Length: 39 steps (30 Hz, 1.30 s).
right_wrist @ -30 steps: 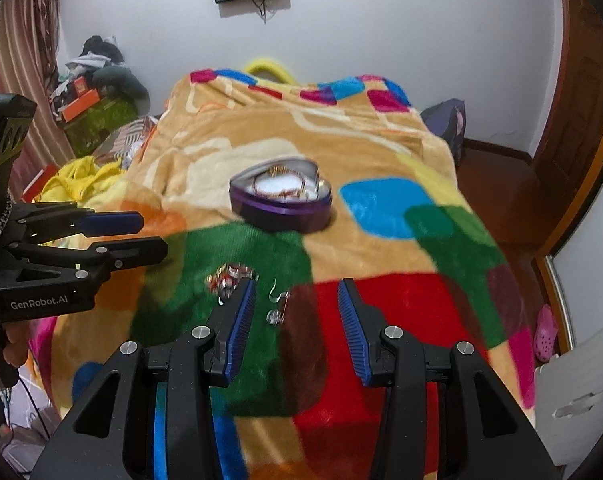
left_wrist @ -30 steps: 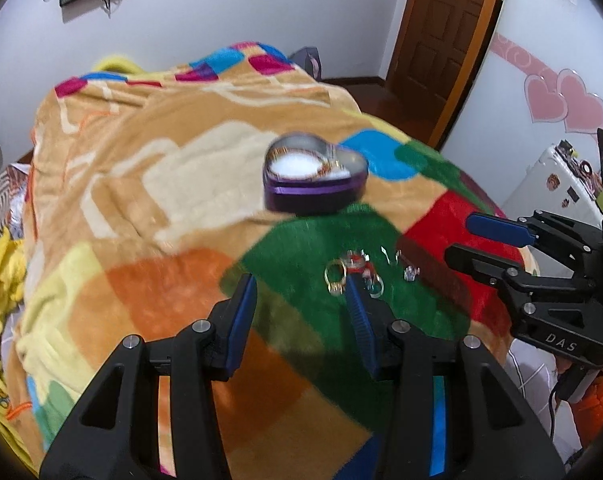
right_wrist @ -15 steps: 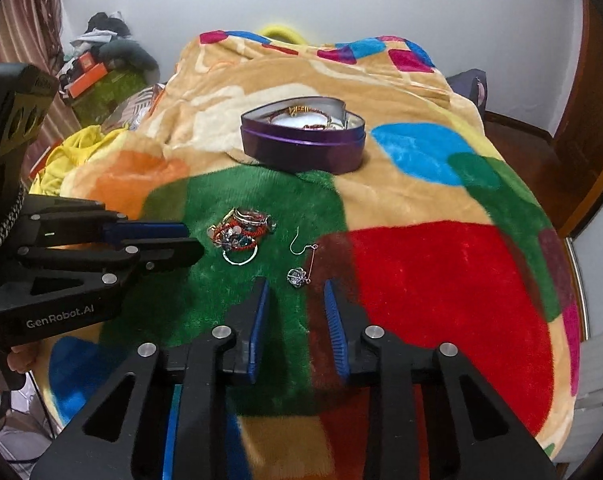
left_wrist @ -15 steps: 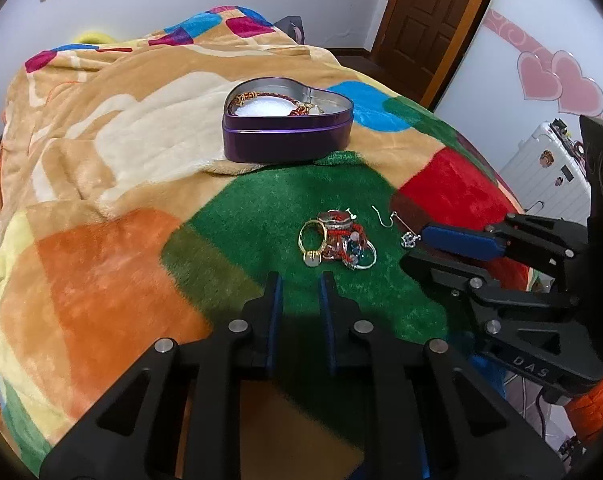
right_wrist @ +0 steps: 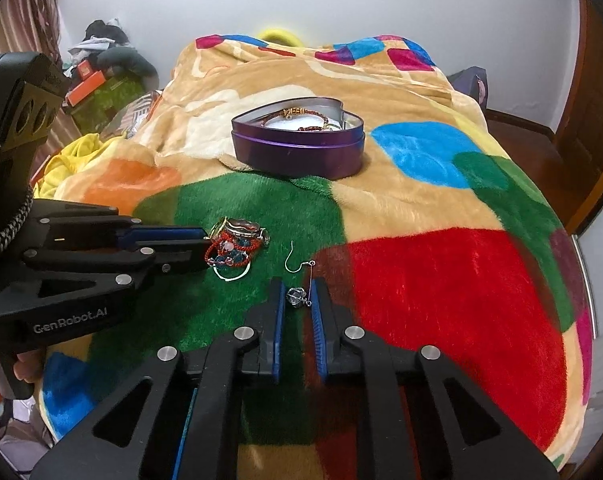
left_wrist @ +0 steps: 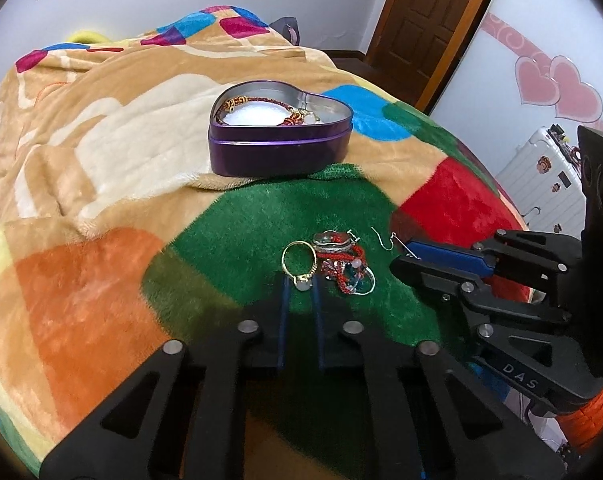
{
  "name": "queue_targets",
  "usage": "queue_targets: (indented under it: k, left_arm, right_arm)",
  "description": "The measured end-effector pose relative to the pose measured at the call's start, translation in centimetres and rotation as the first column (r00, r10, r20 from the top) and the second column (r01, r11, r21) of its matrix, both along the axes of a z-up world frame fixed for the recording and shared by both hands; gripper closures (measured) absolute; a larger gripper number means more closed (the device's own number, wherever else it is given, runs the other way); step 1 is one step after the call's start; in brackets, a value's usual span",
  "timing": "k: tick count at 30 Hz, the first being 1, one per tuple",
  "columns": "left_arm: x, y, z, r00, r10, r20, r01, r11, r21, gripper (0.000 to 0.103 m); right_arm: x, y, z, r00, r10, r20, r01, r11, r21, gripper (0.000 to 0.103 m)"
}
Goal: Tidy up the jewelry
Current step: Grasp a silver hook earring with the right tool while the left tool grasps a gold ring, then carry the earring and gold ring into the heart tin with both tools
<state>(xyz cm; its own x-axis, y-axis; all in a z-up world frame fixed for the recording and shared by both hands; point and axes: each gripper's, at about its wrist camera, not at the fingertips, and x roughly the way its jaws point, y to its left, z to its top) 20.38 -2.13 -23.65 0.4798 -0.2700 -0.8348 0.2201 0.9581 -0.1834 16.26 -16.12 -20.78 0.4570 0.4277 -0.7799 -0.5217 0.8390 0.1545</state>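
Observation:
A purple heart-shaped tin (left_wrist: 279, 148) stands open on the bed, with a red and gold bracelet (left_wrist: 257, 106) lying inside; it also shows in the right wrist view (right_wrist: 297, 150). A pile of red and silver jewelry (left_wrist: 341, 262) lies on the green patch, with a gold ring (left_wrist: 299, 260) at its left. My left gripper (left_wrist: 300, 286) is narrowed around the gold ring's stone. A silver drop earring (right_wrist: 299, 282) lies right of the pile (right_wrist: 235, 246). My right gripper (right_wrist: 298, 298) is narrowed around the earring's crystal bead.
The bed carries a plush patchwork blanket (left_wrist: 101, 168). A wooden door (left_wrist: 429, 20) and a white suitcase (left_wrist: 541, 176) stand to the right. Clothes and boxes (right_wrist: 101, 76) are heaped left of the bed.
Both grippers have moved forward and down to the jewelry and closed from wide open to a narrow gap, the left at the gold ring, the right at the earring.

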Motion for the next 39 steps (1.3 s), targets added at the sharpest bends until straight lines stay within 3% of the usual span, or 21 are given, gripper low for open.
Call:
queue_targets:
  k: [14, 39]
  left_arm:
    - [-1.2, 0.7, 2.0, 0.997, 0.042, 0.061, -0.043, 0.999, 0.006, 0.096]
    - [-0.7, 2.4, 9.4, 0.965, 0.087, 0.249, -0.087, 0.996, -0.010, 0.096]
  right_arm:
    - [0.2, -0.2, 1.9, 0.999, -0.019, 0.047, 0.018, 1.000, 0.017, 0.093]
    - [1.5, 0.6, 9.3, 0.966, -0.051, 0.253, 0.030, 0.996, 0.089, 0.093]
